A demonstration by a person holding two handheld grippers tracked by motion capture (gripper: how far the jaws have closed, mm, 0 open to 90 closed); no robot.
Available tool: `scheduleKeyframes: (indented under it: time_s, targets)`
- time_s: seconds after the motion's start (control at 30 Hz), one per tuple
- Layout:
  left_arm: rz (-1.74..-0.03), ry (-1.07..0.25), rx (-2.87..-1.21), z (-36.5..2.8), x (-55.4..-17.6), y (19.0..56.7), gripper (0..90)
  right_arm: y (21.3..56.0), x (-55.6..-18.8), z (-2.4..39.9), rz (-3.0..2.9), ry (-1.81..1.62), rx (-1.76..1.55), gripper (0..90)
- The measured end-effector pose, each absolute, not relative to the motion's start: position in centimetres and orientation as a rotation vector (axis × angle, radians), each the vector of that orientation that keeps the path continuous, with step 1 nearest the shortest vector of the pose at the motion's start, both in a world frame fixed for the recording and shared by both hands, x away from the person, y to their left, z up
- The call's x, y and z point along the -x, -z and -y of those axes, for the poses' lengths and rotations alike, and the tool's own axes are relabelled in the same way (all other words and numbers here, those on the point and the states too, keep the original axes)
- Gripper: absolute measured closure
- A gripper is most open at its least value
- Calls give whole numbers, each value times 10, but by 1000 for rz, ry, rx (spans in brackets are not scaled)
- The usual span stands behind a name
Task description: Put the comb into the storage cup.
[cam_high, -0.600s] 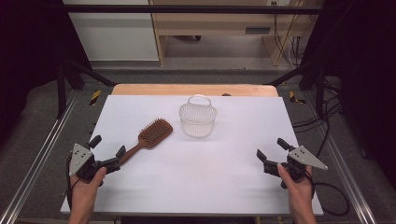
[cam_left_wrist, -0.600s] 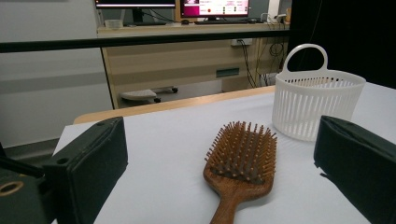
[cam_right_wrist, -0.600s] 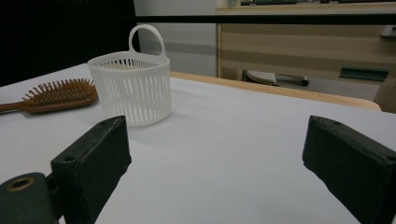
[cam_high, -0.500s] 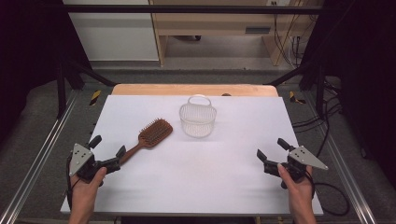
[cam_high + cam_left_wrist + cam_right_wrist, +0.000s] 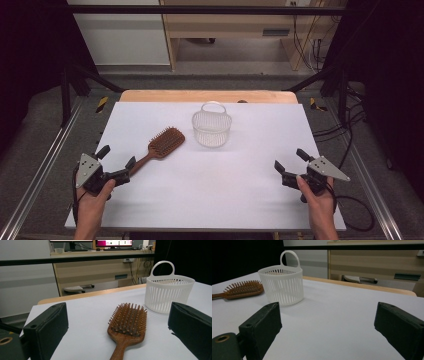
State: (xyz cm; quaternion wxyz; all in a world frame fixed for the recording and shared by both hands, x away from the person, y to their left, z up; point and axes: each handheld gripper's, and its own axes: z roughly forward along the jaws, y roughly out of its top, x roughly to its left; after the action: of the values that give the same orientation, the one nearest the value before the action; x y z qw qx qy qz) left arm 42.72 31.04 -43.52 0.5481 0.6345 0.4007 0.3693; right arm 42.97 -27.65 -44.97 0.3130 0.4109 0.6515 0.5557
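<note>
A brown wooden hairbrush [image 5: 160,146] lies bristles up on the white table [image 5: 235,190], its handle pointing toward the near left. It fills the centre of the left gripper view as the hairbrush [image 5: 126,326]. A white slatted plastic basket [image 5: 212,127] with a loop handle stands upright at the table's middle back; the basket [image 5: 168,291] and basket [image 5: 282,285] show in both gripper views. My left gripper [image 5: 116,159] is open at the near left, the brush handle's end lying close by its jaws. My right gripper [image 5: 289,161] is open at the near right with nothing between its jaws.
A wooden strip [image 5: 207,96] borders the table's far edge. Metal rails [image 5: 45,170] run along both sides. Cables [image 5: 350,125] lie on the floor at the right, and a light wooden desk [image 5: 235,30] stands beyond the table.
</note>
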Motion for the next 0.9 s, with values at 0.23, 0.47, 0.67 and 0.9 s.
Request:
scheduleKeyframes:
  time_s: [0.23, 0.47, 0.67, 0.9]
  targets:
    - [-955, -871, -1511, -309, -428, 436, 32, 450, -430, 276, -1726, -1462, -1092, 74]
    - [-983, -857, -1542, -307, -430, 439, 36, 452, -431, 275, -1738, -1458, -1103, 71]
    - [-985, -845, -1579, -305, -433, 441, 35, 452, -431, 274, -1748, -1462, -1106, 68]
    - [-1016, -821, -1616, -304, -437, 444, 39, 452, -431, 272, -1763, -1469, -1102, 67]
